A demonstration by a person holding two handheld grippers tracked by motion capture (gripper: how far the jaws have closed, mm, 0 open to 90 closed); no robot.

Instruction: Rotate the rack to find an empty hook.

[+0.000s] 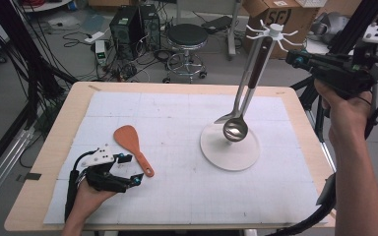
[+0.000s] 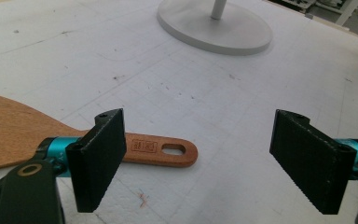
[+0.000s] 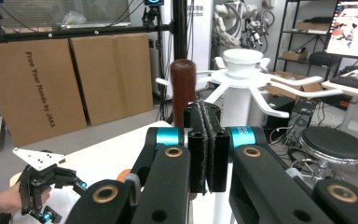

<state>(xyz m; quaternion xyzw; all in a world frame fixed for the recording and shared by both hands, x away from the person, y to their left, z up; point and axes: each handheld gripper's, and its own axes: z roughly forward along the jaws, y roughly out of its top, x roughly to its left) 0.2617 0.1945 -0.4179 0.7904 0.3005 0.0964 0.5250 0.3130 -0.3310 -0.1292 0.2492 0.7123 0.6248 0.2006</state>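
At the near left, the left gripper (image 1: 128, 169) rests with jaws apart just beside the wooden spatula (image 1: 132, 141), whose handle runs near-right toward it. Far right, the right gripper (image 1: 295, 59), jaws together, hovers by the rack (image 1: 275, 33).

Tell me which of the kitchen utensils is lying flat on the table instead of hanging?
The orange wooden rice paddle, flat on the white mat beside the left tool. The metal ladle and the slotted turner hang from the white rack.
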